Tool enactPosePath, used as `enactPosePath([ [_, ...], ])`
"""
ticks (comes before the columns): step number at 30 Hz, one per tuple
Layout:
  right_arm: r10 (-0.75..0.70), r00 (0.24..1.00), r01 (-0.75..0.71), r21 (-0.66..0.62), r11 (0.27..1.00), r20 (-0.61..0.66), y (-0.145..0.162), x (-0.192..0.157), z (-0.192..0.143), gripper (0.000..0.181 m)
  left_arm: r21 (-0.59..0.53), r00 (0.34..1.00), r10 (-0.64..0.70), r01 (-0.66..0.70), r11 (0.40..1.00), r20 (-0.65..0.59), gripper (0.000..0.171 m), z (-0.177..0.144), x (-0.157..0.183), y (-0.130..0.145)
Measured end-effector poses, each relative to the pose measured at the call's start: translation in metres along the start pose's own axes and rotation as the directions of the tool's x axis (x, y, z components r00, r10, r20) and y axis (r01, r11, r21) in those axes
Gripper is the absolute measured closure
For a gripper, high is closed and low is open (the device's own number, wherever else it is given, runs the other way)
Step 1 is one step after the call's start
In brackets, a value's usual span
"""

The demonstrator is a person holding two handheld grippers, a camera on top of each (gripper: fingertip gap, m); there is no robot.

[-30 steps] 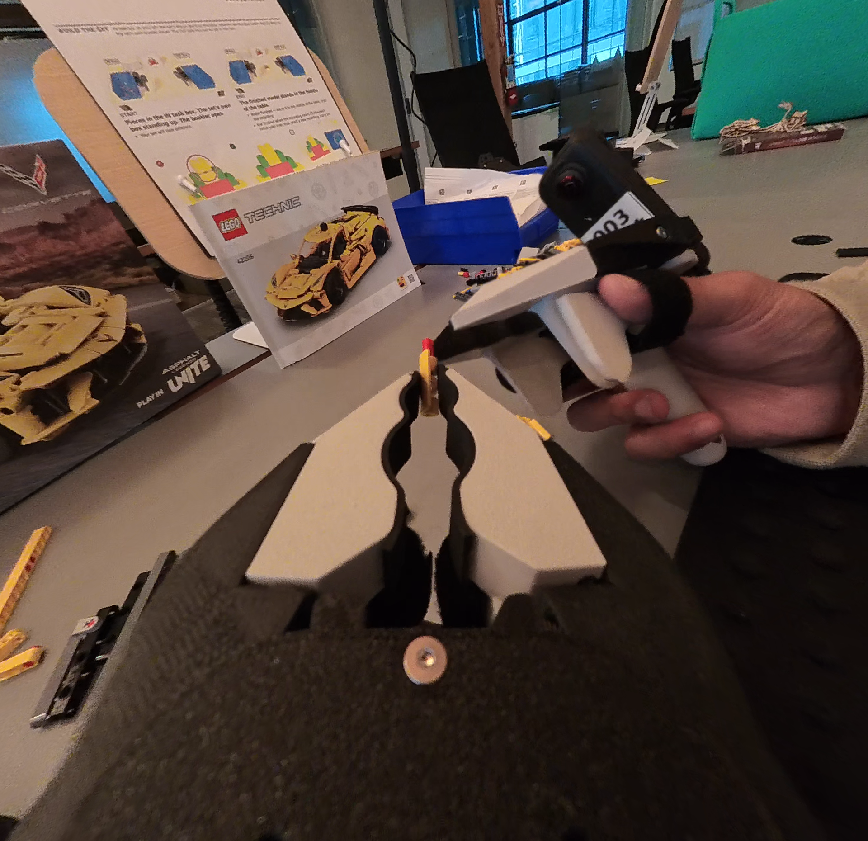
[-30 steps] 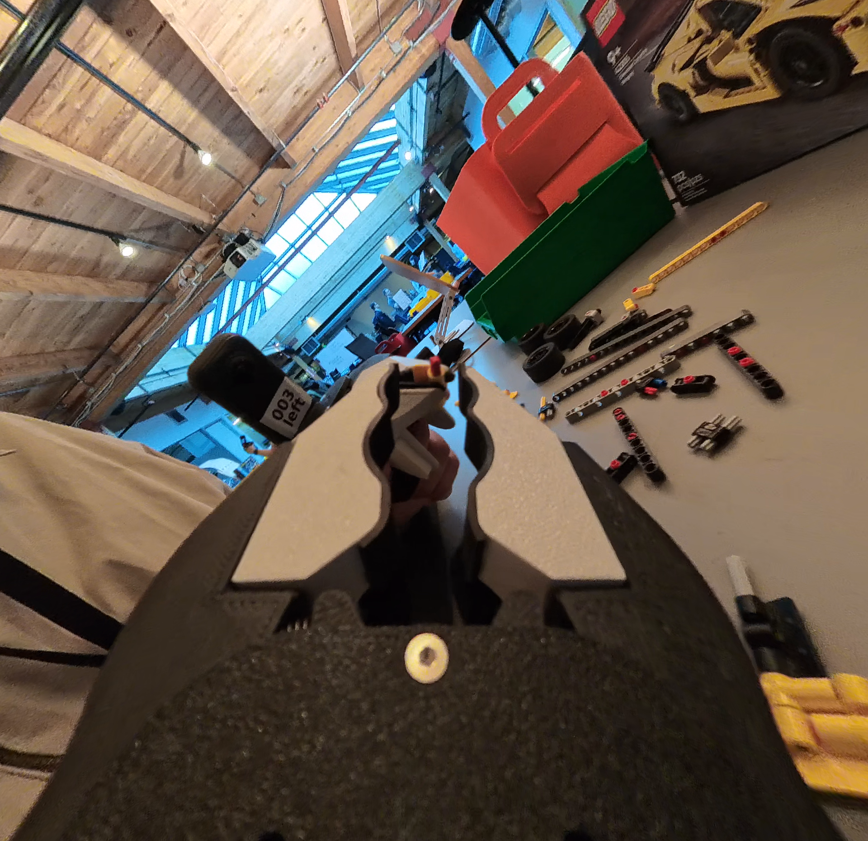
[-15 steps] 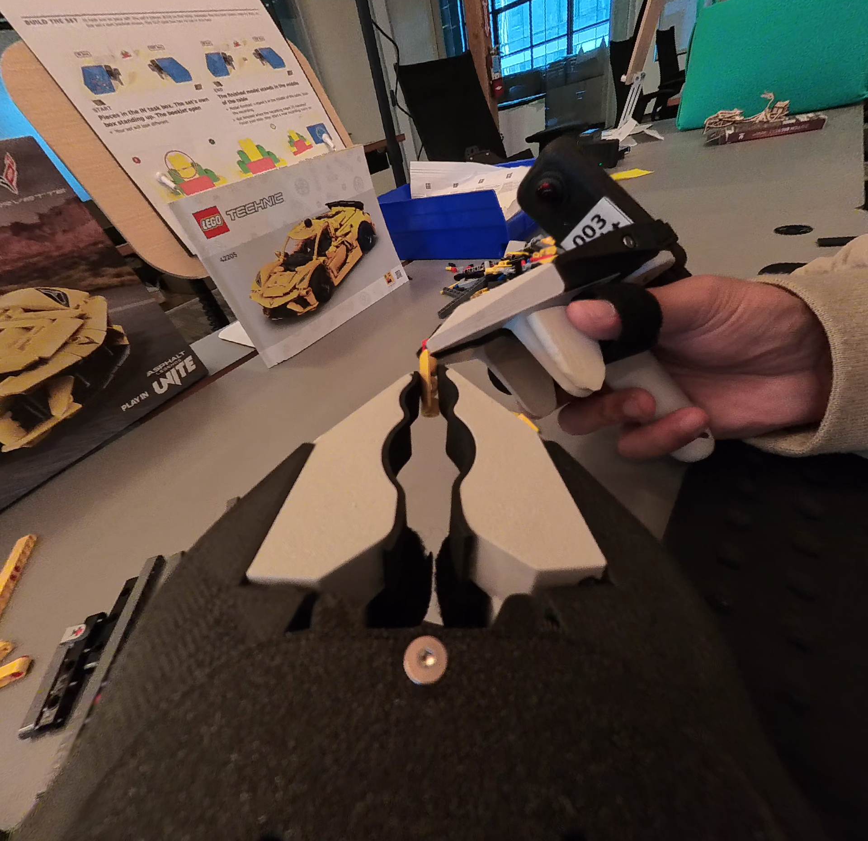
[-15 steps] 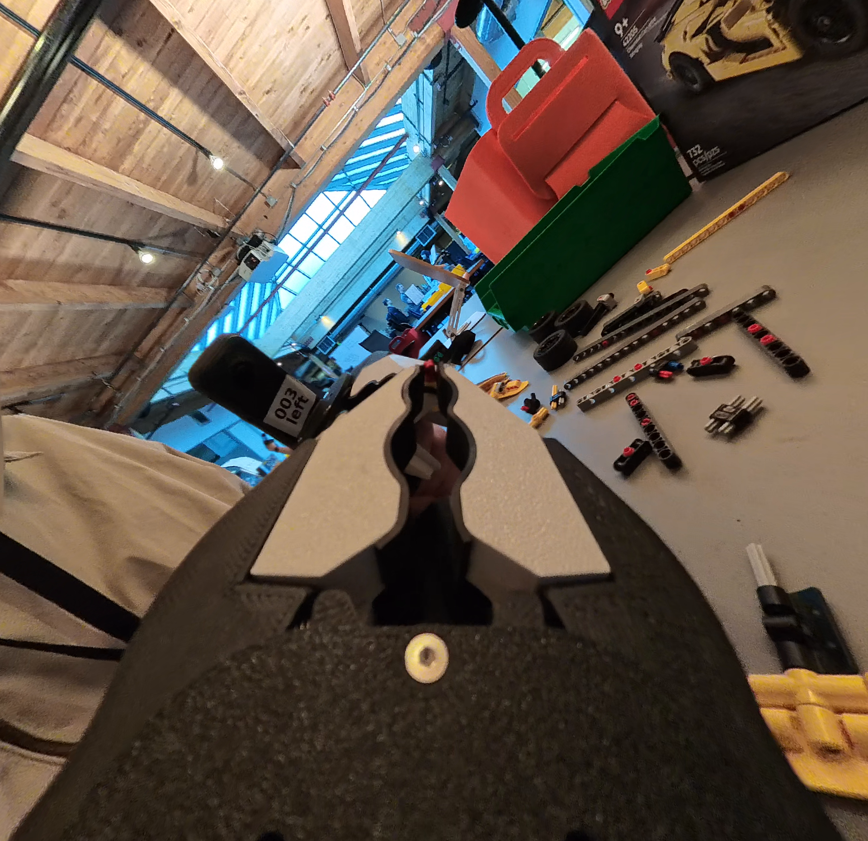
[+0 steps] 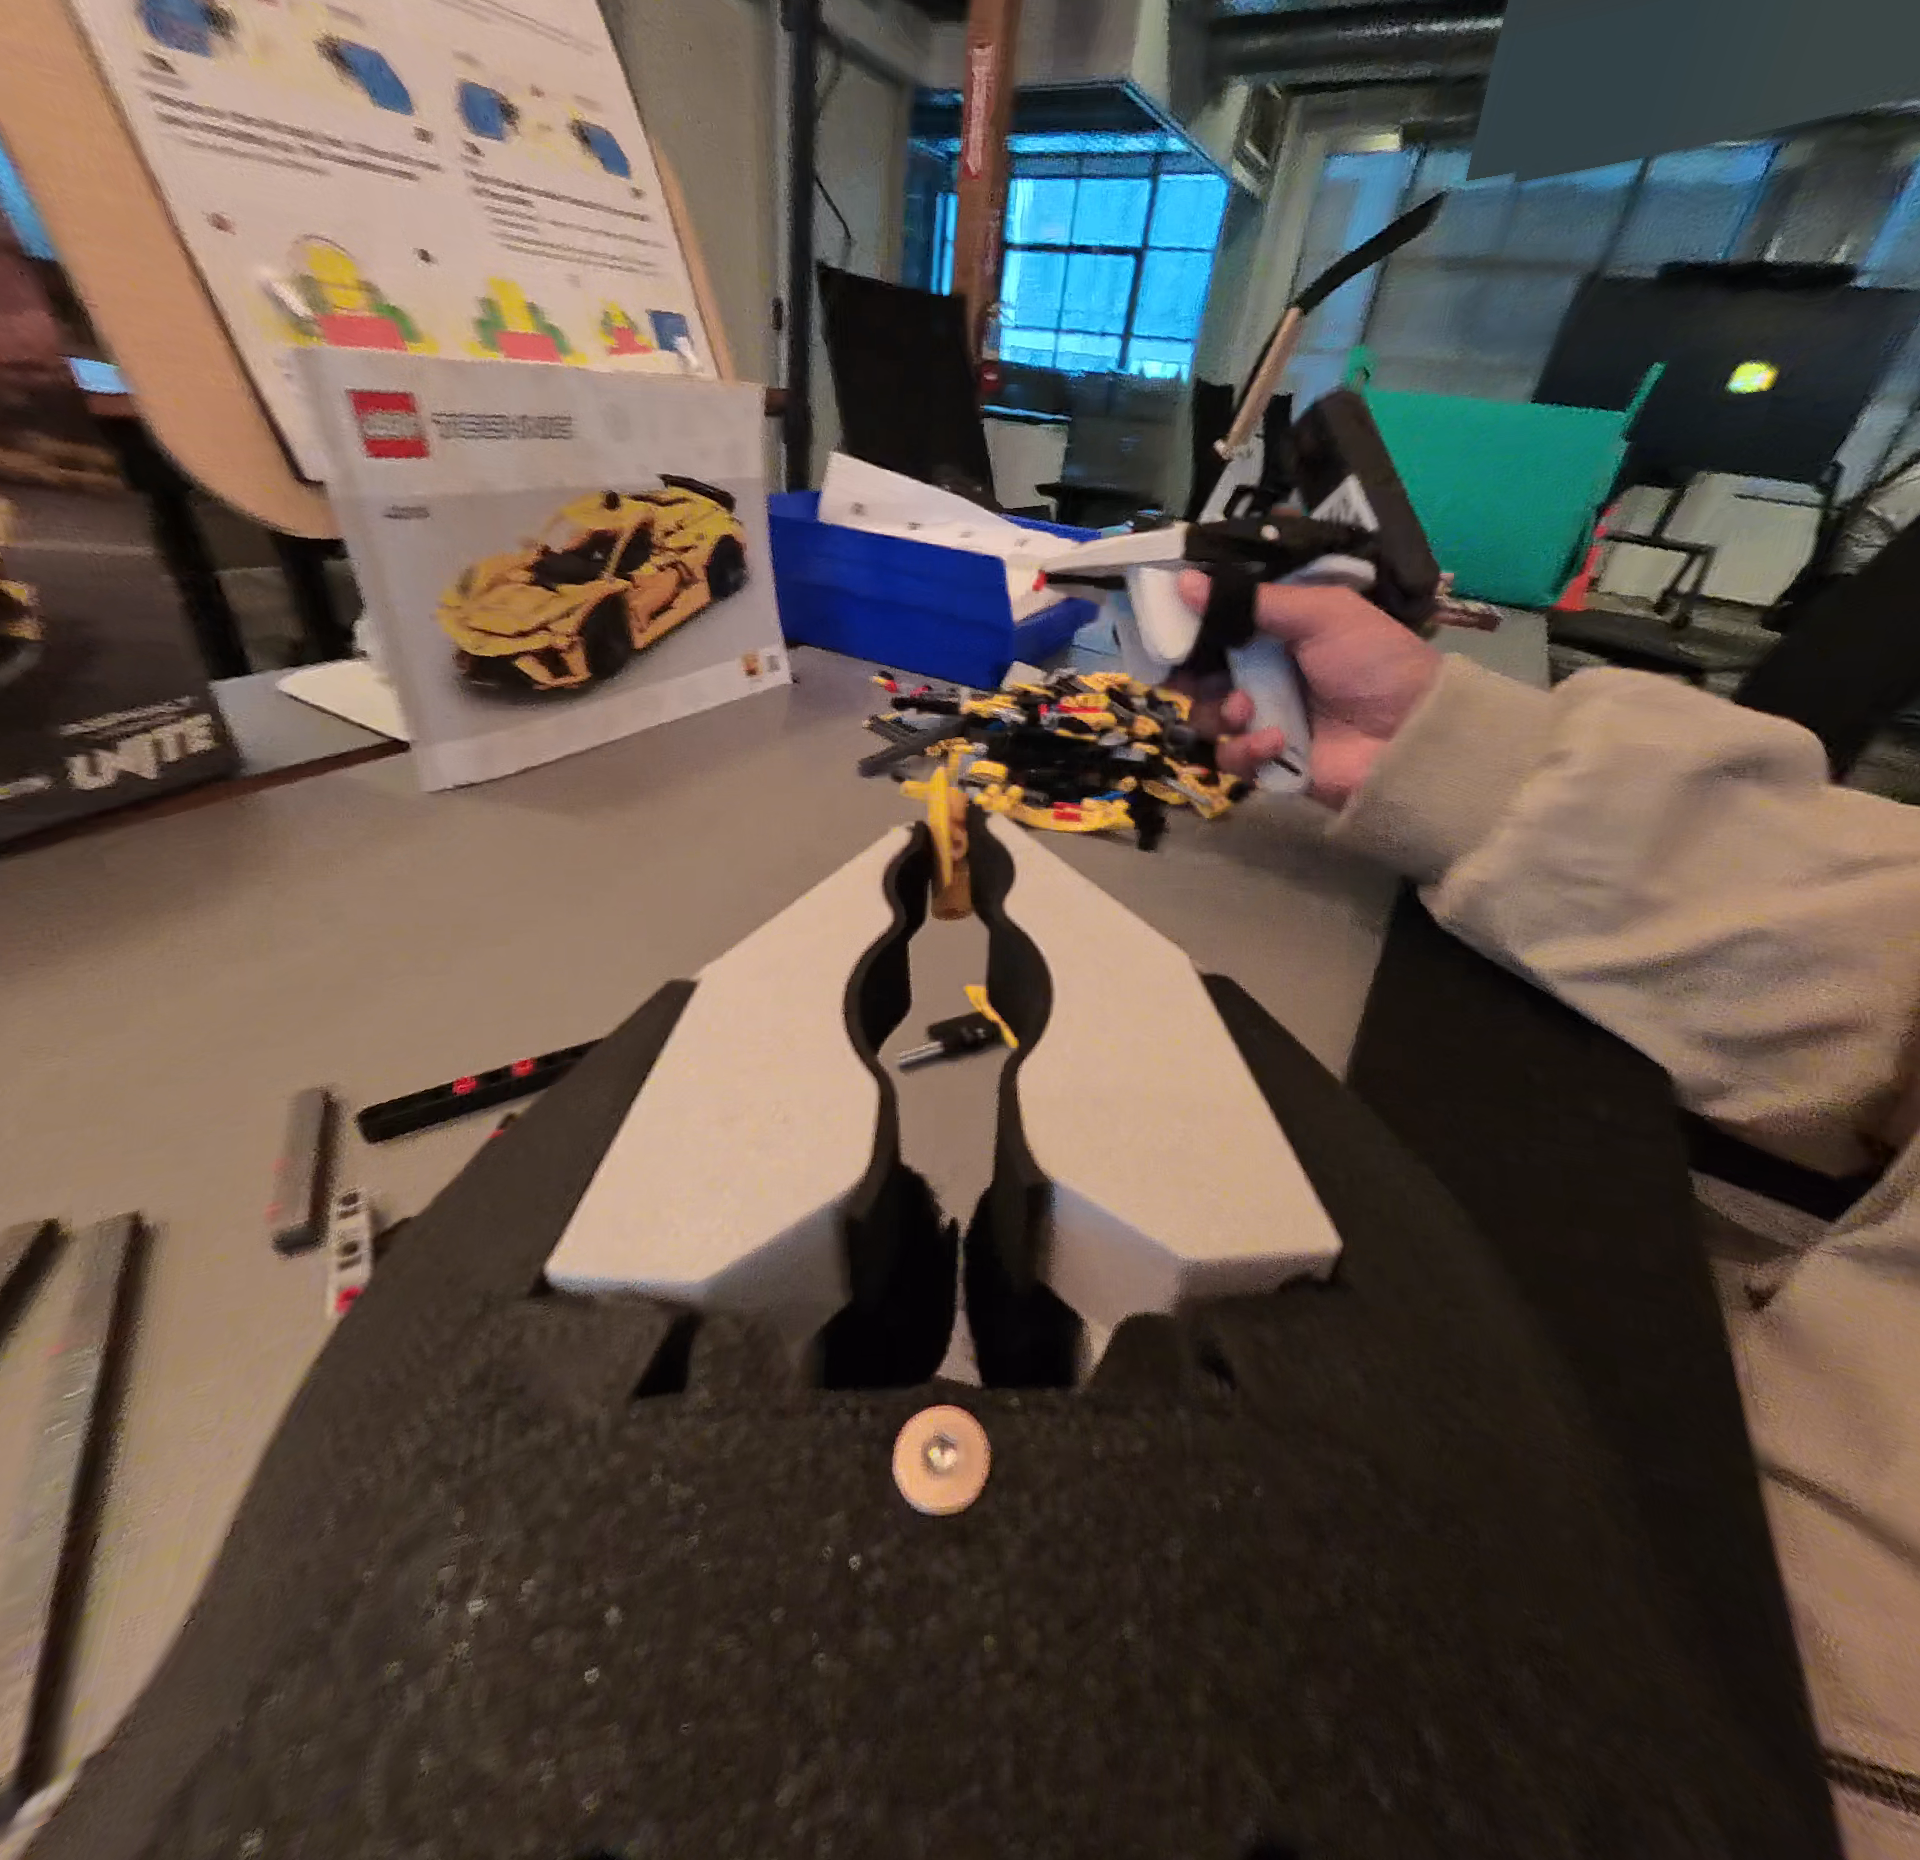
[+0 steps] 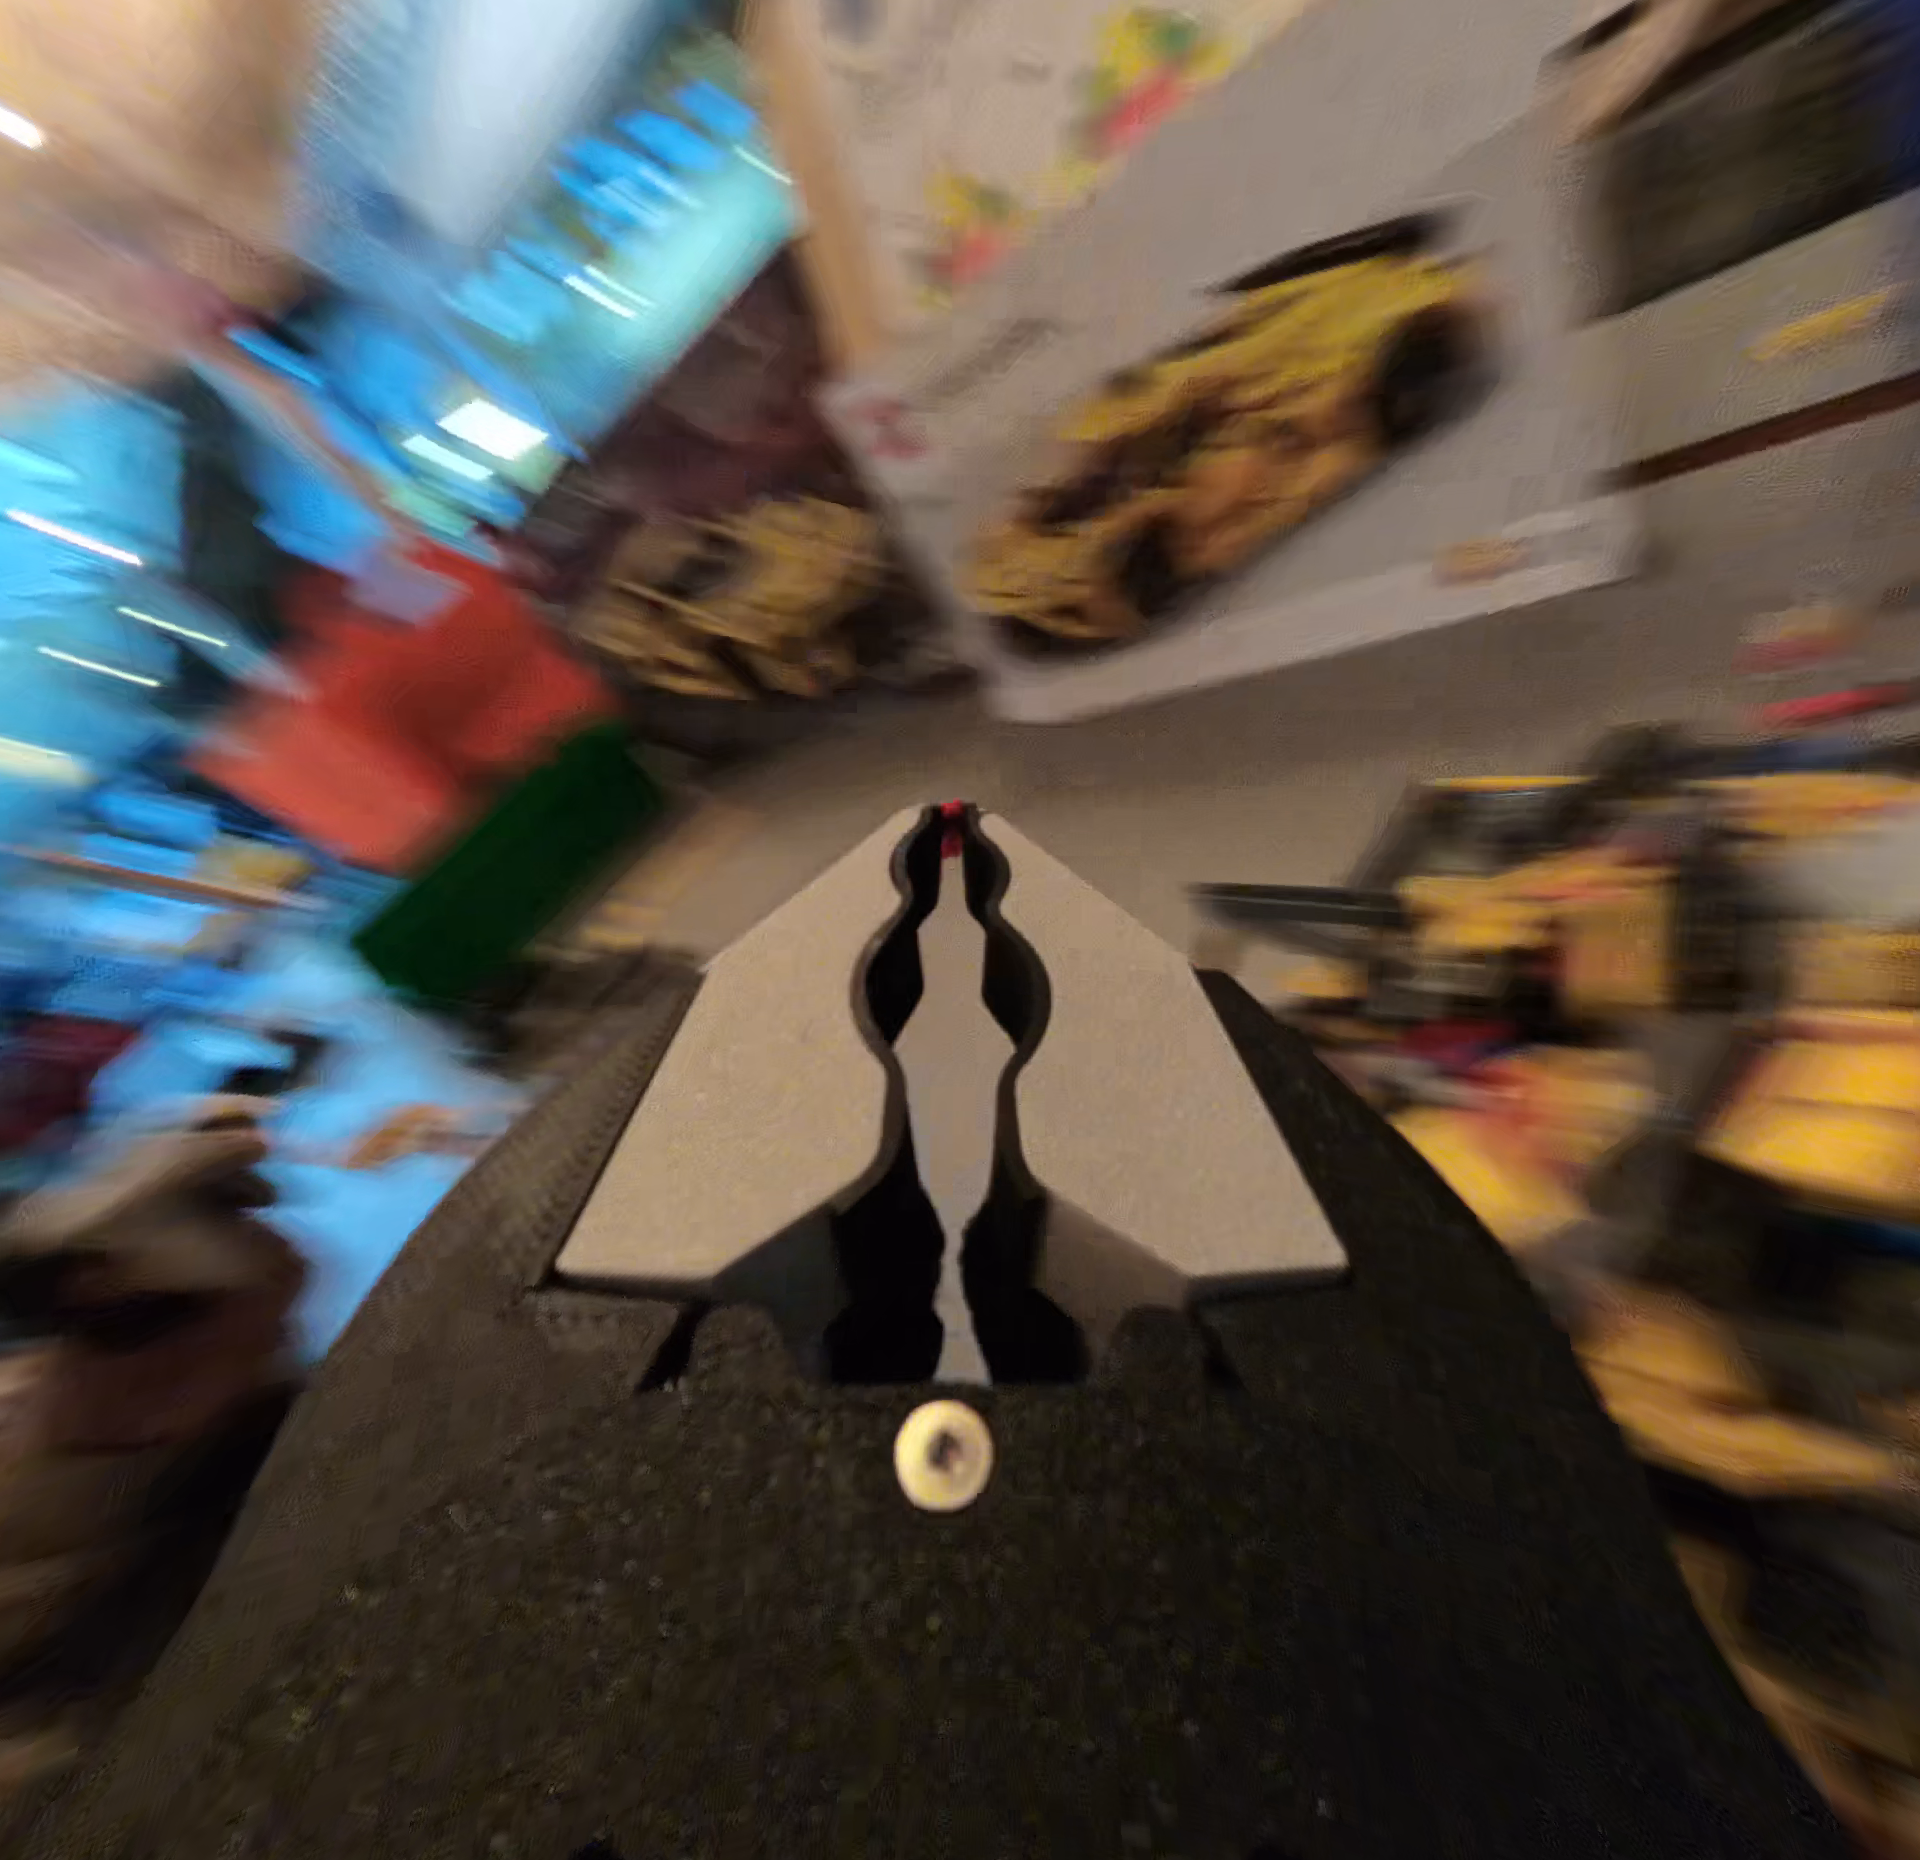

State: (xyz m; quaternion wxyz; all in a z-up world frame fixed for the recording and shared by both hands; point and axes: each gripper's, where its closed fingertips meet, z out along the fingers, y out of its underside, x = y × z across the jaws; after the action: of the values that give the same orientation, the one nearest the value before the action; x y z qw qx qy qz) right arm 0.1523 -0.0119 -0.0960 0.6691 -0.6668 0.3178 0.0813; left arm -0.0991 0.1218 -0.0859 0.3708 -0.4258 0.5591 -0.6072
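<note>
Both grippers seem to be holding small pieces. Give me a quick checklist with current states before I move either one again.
1. Left gripper shut on the small yellow piece: ok.
2. Right gripper shut on the small red piece: ok.
3. The grippers are apart, right gripper raised near the blue bin: ok.
4. Right wrist view sharp: not ok, heavy motion blur.
5. Red piece seated squarely: cannot tell.
6. Parts pile clear of both grippers: ok.

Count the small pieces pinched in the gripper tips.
2: a yellow piece in the left gripper, a red piece in the right gripper. Blur could hide more.
</note>
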Motion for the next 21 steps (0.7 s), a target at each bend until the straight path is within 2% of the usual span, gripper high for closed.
enactPosePath([
  [1, -0.125, 0.982, 0.112, -0.099, 0.989, -0.14, 0.0, 0.031, -0.008, 0.178, -0.011, 1.0, -0.011, 0.011, 1.0, -0.021, 0.165, 0.002, 0.003, 0.002],
  [2, -0.209, 0.949, 0.163, -0.2, 0.966, -0.235, 0.001, 0.058, -0.017, 0.177, -0.023, 0.998, -0.039, 0.038, 0.999, -0.039, 0.165, 0.004, 0.005, 0.005],
  [3, -0.254, 0.917, 0.184, -0.24, 0.953, -0.308, -0.003, 0.078, -0.027, 0.178, -0.032, 0.997, -0.073, 0.072, 0.997, -0.037, 0.165, 0.005, 0.003, 0.008],
  [5, -0.293, 0.876, 0.193, -0.276, 0.941, -0.384, -0.008, 0.101, -0.042, 0.178, -0.04, 0.983, -0.171, 0.169, 0.985, -0.067, 0.165, 0.006, 0.0, 0.01],
  [7, -0.32, 0.856, 0.167, -0.368, 0.915, -0.406, 0.002, 0.119, -0.051, 0.171, -0.024, 0.937, -0.325, 0.325, 0.945, -0.127, 0.165, 0.005, -0.003, 0.007],
  [9, -0.362, 0.826, 0.201, -0.374, 0.905, -0.432, -0.002, 0.128, -0.059, 0.164, -0.031, 0.862, -0.467, 0.47, 0.882, -0.196, 0.165, 0.003, -0.006, 0.006],
  [12, -0.421, 0.79, 0.312, -0.299, 0.902, -0.446, -0.024, 0.117, -0.066, 0.158, -0.08, 0.69, -0.653, 0.666, 0.741, -0.313, 0.165, 0.002, -0.005, 0.005],
  [14, -0.506, 0.761, 0.416, -0.293, 0.861, -0.406, -0.029, 0.1, -0.06, 0.151, -0.086, 0.606, -0.716, 0.74, 0.668, -0.347, 0.165, 0.0, -0.009, 0.004],
  [16, -0.606, 0.752, 0.534, -0.301, 0.79, -0.259, -0.019, 0.057, -0.04, 0.145, -0.077, 0.56, -0.75, 0.781, 0.619, -0.351, 0.165, -0.001, -0.016, 0.004],
  [17, -0.635, 0.758, 0.582, -0.286, 0.761, -0.147, -0.007, 0.025, -0.025, 0.143, -0.077, 0.537, -0.764, 0.798, 0.597, -0.358, 0.165, -0.002, -0.018, 0.004],
  [19, -0.617, 0.778, 0.628, -0.176, 0.758, 0.121, 0.027, -0.059, 0.005, 0.136, -0.089, 0.487, -0.787, 0.827, 0.555, -0.38, 0.165, -0.003, -0.019, 0.003],
  [21, -0.59, 0.742, 0.642, -0.086, 0.761, 0.319, 0.069, -0.134, 0.029, 0.135, -0.101, 0.462, -0.799, 0.84, 0.534, -0.384, 0.165, -0.003, -0.02, 0.004],
])
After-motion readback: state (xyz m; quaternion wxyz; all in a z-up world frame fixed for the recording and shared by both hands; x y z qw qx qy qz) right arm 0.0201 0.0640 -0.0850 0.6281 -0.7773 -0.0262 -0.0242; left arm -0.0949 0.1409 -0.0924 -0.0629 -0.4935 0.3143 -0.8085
